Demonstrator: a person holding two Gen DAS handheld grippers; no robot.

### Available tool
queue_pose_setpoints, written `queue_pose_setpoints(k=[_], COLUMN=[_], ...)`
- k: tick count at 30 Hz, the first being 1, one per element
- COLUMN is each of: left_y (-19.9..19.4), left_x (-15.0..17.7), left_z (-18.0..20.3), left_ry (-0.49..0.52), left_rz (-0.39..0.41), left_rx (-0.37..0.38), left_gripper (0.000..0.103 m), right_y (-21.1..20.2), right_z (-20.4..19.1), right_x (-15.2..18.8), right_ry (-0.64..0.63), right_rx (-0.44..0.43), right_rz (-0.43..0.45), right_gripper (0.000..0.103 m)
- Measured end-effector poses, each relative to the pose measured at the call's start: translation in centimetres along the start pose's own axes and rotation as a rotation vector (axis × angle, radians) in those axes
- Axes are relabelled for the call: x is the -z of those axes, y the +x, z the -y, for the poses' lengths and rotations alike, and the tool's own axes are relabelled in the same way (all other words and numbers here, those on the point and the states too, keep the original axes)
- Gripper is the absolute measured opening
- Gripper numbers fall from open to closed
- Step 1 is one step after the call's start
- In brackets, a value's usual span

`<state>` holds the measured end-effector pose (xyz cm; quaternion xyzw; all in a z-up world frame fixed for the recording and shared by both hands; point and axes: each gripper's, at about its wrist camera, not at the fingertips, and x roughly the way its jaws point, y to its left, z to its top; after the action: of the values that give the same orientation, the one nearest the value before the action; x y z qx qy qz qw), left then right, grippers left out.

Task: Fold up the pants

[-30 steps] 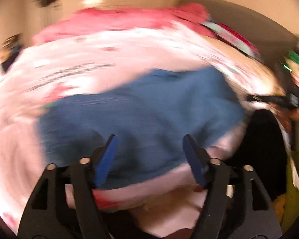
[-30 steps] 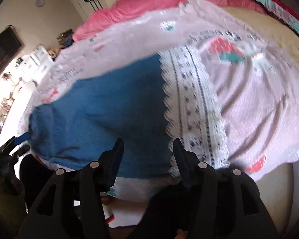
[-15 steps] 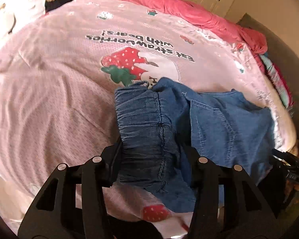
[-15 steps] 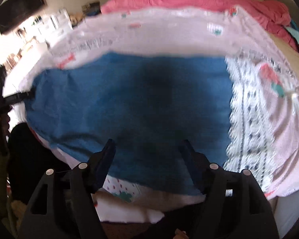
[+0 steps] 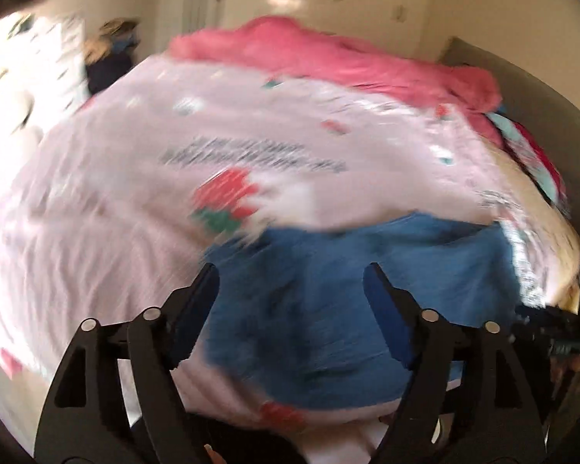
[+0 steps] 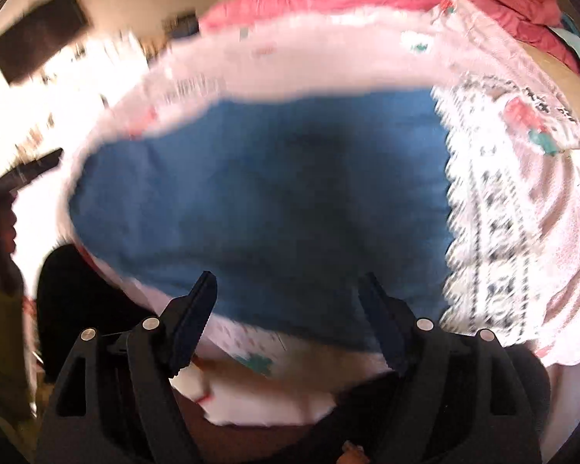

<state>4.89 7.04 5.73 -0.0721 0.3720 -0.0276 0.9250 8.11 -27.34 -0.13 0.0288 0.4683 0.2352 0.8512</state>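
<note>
**Left wrist view: both grippers off the denim after a fold**

Blue denim pants (image 5: 328, 309) lie as a flat folded slab at the near edge of the pink strawberry-print bedspread (image 5: 116, 212). The left gripper (image 5: 290, 286) has just been opening; its jaws stand spread above the cloth with nothing pinched. From the right wrist, the right gripper (image 6: 286, 294) has likewise just been opening and hangs spread over the pants' near edge, the lace-patterned band (image 6: 483, 212) just beside the denim. Both pictures are blurred. Judging by this, one fold is laid down and released; the next move calls for re-gripping an edge to fold again or smooth.
</note>
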Motion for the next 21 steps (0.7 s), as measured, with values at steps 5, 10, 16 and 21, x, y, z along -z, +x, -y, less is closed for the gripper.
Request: queue_pose_setpoints(k=[5, 10, 16, 21], left_y=[5.5, 12.7, 18.4, 19.4], left_x=[-3.4, -5.0, -5.7, -4.6], left_z=[6.5, 11.2, 12.1, 13.2], left_ry=[0.194, 0.349, 0.317, 0.301], left_rz=[-0.083, -0.220, -0.348, -0.359], left_rx=[0.080, 0.114, 0.212, 0.263], left_gripper=[0.072, 0.071, 0.055, 0.007], right_y=[-0.6, 0.6, 1.4, 2.5], right_z=[1.5, 2.4, 3.4, 4.4], right_x=[-1.4, -2.5, -3.0, -2.7], right_ry=[0.024, 0.012, 0.011, 0.036], right_rx=[0.046, 0.083, 0.075, 0.094], right_rz=[0.038, 0.016, 0.007, -0.028], right_gripper=[0.075, 0.075, 0.075, 0.075])
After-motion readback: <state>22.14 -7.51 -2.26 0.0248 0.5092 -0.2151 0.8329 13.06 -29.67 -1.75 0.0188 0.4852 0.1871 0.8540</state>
